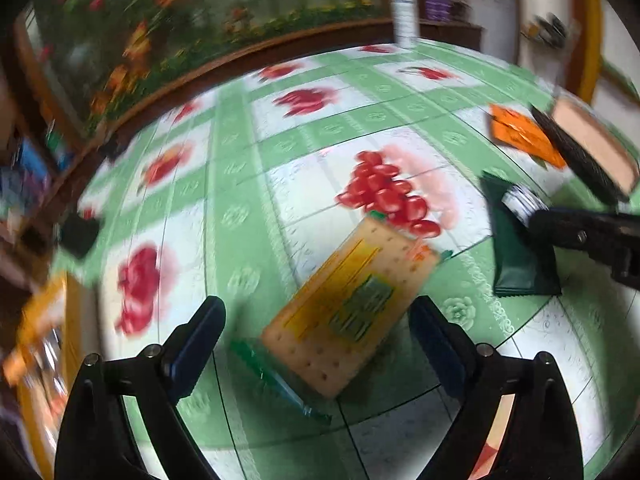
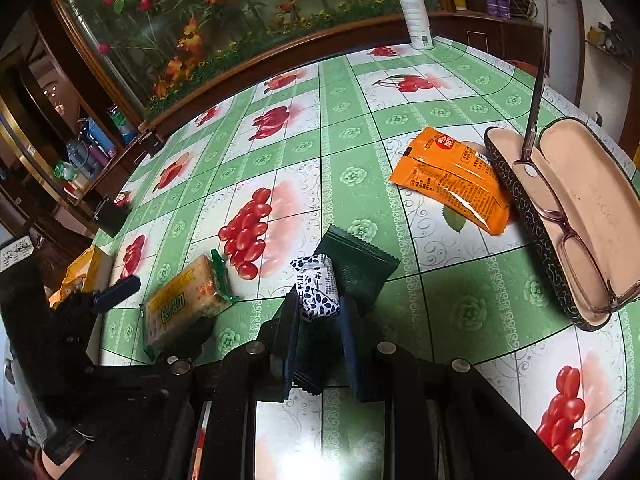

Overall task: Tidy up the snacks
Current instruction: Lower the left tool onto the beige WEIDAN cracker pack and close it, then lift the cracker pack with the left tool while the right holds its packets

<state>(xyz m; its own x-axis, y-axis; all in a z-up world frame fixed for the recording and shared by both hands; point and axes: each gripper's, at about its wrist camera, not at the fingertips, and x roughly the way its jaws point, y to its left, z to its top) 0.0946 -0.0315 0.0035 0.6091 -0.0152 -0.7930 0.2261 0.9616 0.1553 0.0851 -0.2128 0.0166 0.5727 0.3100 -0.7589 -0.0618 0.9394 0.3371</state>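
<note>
**Asker:** What's on the table, biggest first?

**Me:** The table (image 2: pixel 360 152) under its green fruit-print cloth carries everything. Toward its right edge lies an open glasses case (image 2: pixel 576 216) with spectacles (image 2: pixel 560 216) in it. Touching the case is the orange snack pack (image 2: pixel 452 180). Nearer the near edge lies the cracker pack (image 1: pixel 352 304), then the dark green sachet (image 2: pixel 360 264), then the small white patterned candy (image 2: pixel 318 286). A spray bottle (image 2: pixel 416 12) stands at the far edge.

**Asker:** And your claws?

**Me:** My right gripper (image 2: pixel 318 320) is clamped on the white candy, held over the green sachet. My left gripper (image 1: pixel 320 340) has its jaws spread wide, one on either side of the cracker pack, pads not touching it.

**Asker:** So which step is this?

**Me:** I judge I'm mid-gather: one snack in hand, the crackers next. The pack lies skewed across my jaws, so I'd square up to its long sides, lower, then close. The left view is blurred, so I can't tell how close the pads are.
</note>
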